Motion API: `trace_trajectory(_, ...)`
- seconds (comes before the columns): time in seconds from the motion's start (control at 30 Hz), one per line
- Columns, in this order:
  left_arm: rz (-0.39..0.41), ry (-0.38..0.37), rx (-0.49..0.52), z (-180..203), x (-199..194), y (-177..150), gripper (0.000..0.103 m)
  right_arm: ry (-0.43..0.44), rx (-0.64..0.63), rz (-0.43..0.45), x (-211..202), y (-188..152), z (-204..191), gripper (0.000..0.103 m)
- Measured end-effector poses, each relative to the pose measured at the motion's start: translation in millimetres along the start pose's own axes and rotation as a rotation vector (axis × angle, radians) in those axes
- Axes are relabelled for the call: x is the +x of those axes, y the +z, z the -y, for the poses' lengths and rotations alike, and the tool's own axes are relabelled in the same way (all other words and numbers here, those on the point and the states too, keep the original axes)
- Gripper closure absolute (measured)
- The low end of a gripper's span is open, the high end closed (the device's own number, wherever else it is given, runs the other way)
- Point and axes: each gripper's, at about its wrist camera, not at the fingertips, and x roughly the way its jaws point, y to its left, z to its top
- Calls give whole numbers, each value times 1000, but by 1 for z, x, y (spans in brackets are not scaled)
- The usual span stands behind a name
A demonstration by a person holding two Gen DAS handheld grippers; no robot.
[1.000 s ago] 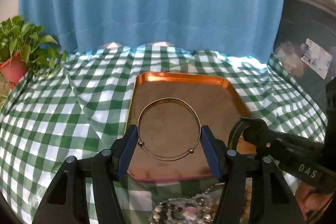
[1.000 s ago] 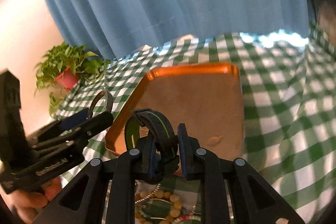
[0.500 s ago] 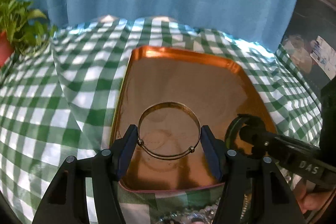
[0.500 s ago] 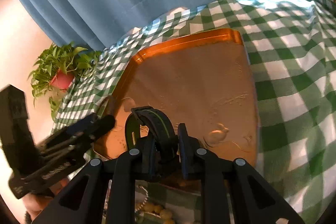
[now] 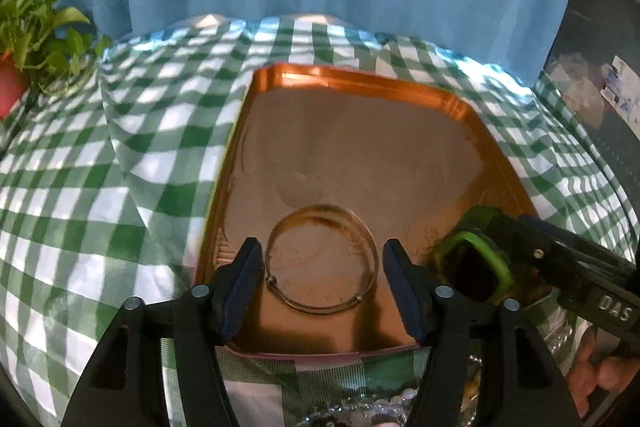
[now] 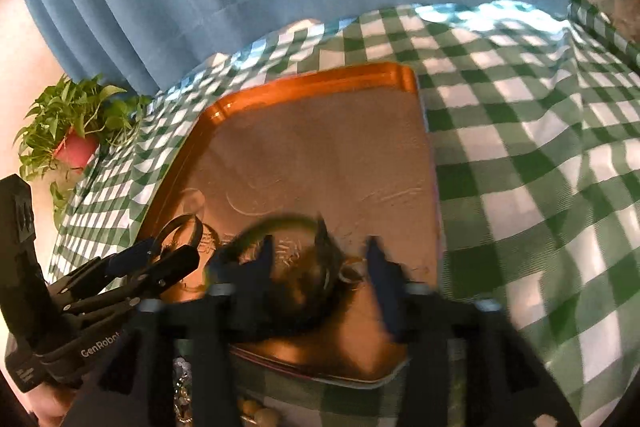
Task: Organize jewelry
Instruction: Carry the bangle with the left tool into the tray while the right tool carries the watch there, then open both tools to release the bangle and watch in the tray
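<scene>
Both grippers are opening low over the tray to release: the bangle lies free between the left gripper pads; the green band sits blurred between the right gripper pads.

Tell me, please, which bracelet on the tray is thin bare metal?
The silver bangle between the left gripper's opening jaws; the other bracelet is a thick black-and-green band.
</scene>
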Motion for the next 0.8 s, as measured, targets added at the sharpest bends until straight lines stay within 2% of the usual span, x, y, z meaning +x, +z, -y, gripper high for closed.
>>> trace_trajectory(0.03,16,3,7,1,-5,0,26,4,-11,9,-3,1,-1,41)
trace_trajectory(0.17,85,-10,44,5,-26,-1,19,6,-63,39,-15,2,-3,24)
trace_trajectory(0.27,119,-23,78,8,-42,-8,17,15,-116,59,-25,0,-7,22)
trace_trajectory(0.37,98,-112,1,-1,-53,-14,17,28,-165,131,-46,-7,-10,20)
trace_trajectory(0.43,107,-136,-60,-12,-64,-24,17,64,-168,204,-66,-14,-11,17)
trace_trajectory(0.5,104,-154,-96,-18,-75,-35,17,6,-173,288,-88,-24,-15,11)
trace_trajectory(0.6,93,-175,-144,-27,-94,-56,19,-76,-200,343,-108,-39,-24,2)
trace_trajectory(0.67,100,-155,-150,-30,-108,-72,25,-120,-195,367,-122,-48,-26,1)
trace_trajectory(0.73,102,-134,-134,-29,-122,-88,35,-127,-175,398,-139,-57,-27,0)
trace_trajectory(0.8,99,-123,-119,-28,-131,-105,39,-88,-162,398,-156,-65,-28,0)
